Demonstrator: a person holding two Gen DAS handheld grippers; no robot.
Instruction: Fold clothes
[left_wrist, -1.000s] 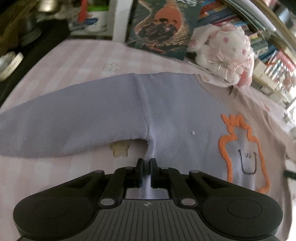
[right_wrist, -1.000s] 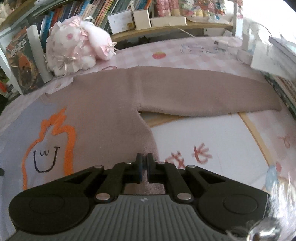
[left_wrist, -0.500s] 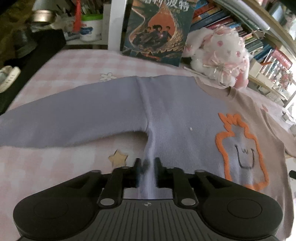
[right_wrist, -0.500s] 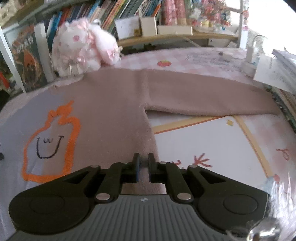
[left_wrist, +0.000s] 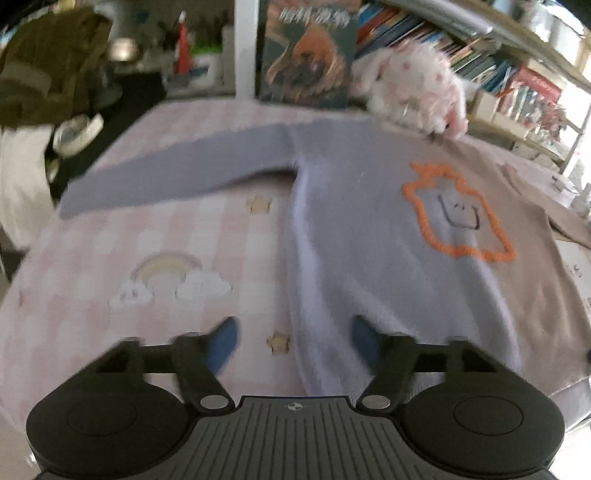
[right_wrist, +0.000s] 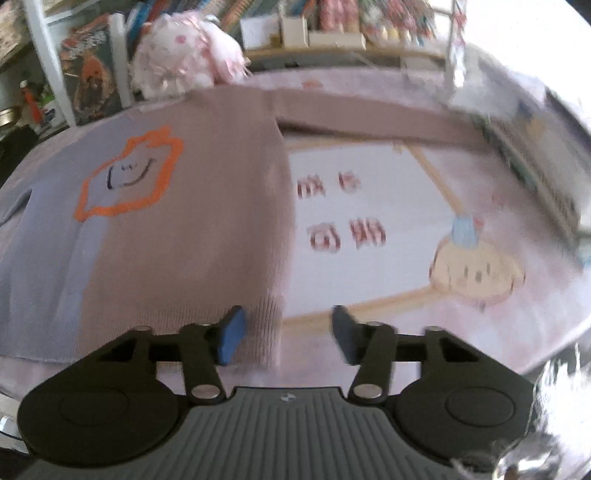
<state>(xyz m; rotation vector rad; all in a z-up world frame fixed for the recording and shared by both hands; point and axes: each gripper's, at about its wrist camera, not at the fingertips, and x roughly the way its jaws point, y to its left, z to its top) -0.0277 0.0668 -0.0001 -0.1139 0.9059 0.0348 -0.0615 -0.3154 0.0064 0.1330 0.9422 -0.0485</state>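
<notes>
Sweater (left_wrist: 369, 229) flat, no legible writing; left tongs (left_wrist: 293, 341) and right tongs (right_wrist: 286, 334) both wide, empty.

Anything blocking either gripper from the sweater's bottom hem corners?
Nothing visible does. The left gripper and right gripper are open, each straddling a side edge of the sweater near its hem. The plush toy sits beyond the collar.

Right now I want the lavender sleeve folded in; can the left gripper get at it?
Probably yes. The left gripper is open and holds nothing, and the lavender sleeve lies flat on the pink checked cloth ahead to its left, with only bare cloth between.
</notes>
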